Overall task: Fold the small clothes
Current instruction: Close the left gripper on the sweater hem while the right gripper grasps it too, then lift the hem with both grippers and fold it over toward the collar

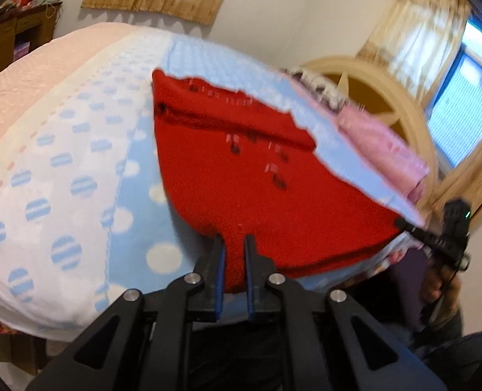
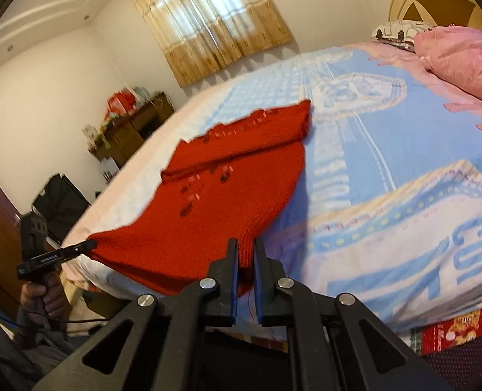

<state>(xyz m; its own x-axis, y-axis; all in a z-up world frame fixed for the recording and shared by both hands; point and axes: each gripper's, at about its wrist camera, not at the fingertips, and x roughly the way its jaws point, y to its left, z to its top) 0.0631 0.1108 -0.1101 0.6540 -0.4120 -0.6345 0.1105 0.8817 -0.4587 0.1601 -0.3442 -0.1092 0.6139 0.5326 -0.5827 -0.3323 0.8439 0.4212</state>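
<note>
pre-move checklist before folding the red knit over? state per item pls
1. Left gripper shut on the red knit garment hem: ok.
2. Right gripper shut on the hem's other corner: ok.
3. Hem taut between the two grips: ok, edge runs straight.
4. Garment lying flat on the blue blanket: not ok, far part is bunched in a fold.
5. Pink pillow apart from the garment: ok.
6. Grip depth in the fabric: cannot tell, frames blurred.
</note>
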